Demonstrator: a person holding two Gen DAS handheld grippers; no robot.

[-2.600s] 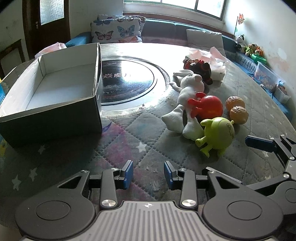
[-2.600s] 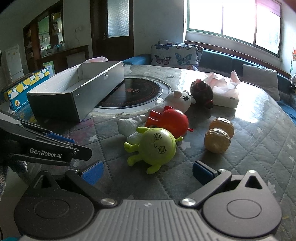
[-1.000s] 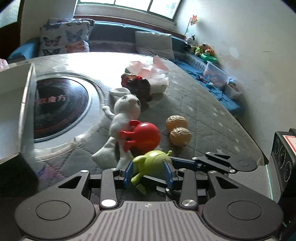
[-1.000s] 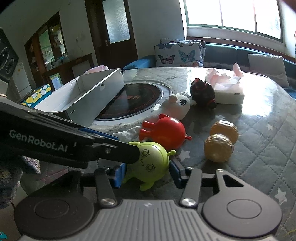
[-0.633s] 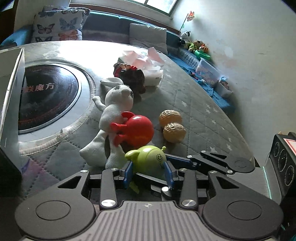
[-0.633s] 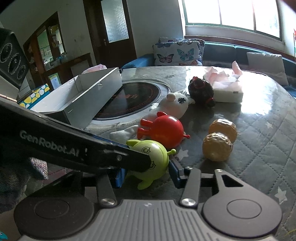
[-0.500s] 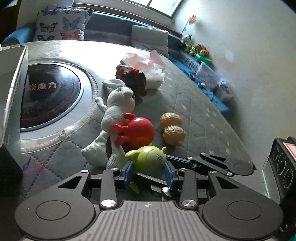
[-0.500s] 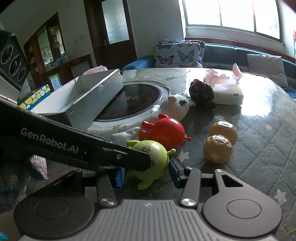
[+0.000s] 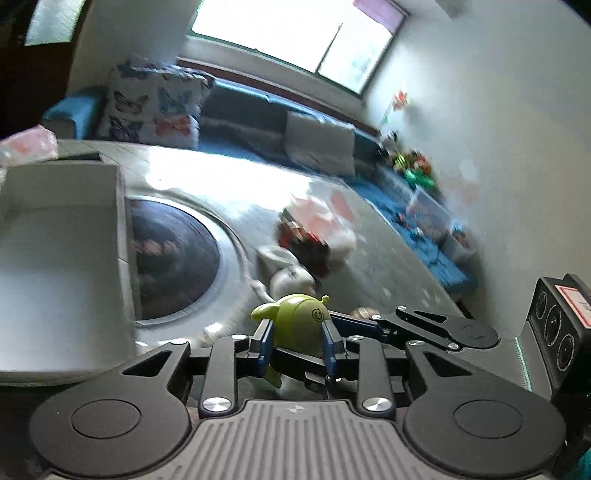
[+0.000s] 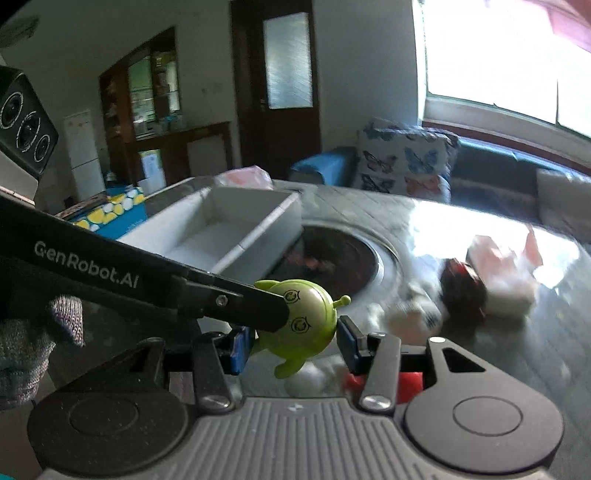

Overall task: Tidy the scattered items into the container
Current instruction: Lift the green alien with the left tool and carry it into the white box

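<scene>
Left gripper (image 9: 297, 343) pinching green toy (image 9: 301, 326) above table's near edge; right gripper (image 10: 293, 345) bracketing it too, contact unclear. Beyond, box (image 10: 236, 229) apparently empty; white plush (image 9: 291, 280), dark toy (image 9: 306, 243) remaining on table (image 9: 376, 258).

bright window (image 9: 295, 35), blue sofa (image 9: 243, 110)

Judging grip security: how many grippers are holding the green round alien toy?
2. The left gripper has its blue pads pressed on both sides of the green round alien toy. The right gripper flanks it crosswise, pads against its sides. None seems hidden.
</scene>
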